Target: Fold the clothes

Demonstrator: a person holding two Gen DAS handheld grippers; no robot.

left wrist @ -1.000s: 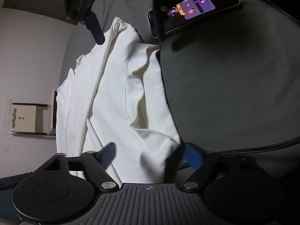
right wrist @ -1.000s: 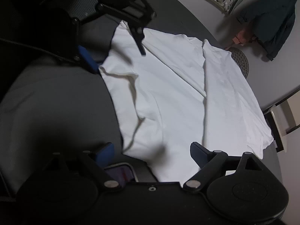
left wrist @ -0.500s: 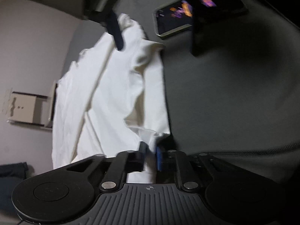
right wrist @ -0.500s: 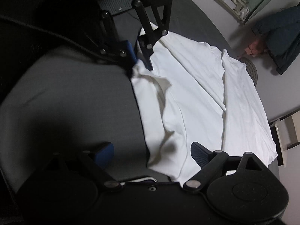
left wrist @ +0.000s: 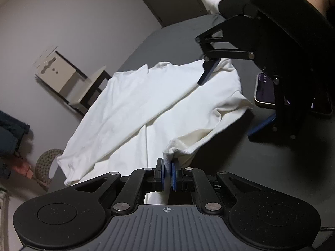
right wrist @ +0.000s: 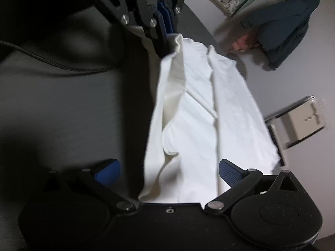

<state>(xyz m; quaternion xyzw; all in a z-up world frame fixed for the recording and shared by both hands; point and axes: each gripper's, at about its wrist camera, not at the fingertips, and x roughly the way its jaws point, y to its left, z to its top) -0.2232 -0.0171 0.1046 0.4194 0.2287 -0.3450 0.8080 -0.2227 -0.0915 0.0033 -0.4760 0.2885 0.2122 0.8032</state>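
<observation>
A white shirt (left wrist: pixel 136 108) lies spread on a dark grey bed (left wrist: pixel 261 167). My left gripper (left wrist: pixel 167 174) is shut on a bunched corner of the white shirt and holds it lifted off the bed. In the right wrist view that same gripper (right wrist: pixel 167 31) pinches the shirt (right wrist: pixel 201 121) at the far end, and a raised fold runs from it toward the camera. My right gripper (right wrist: pixel 169 171) stands open over the shirt's near edge, cloth lying between its blue pads. In the left wrist view the right gripper (left wrist: pixel 232 102) hangs open above the shirt's far side.
A phone (left wrist: pixel 264 91) with a lit screen lies on the bed beyond the shirt. A black cable (right wrist: pixel 52 62) crosses the bed. A small table with a beige box (left wrist: pixel 60 73) stands by the wall, and a dark jacket (right wrist: pixel 282 27) lies on the floor.
My left gripper has shut on the shirt's corner and lifted it, turning toward the wall. The right gripper has stayed open and moved in over the shirt's edge.
</observation>
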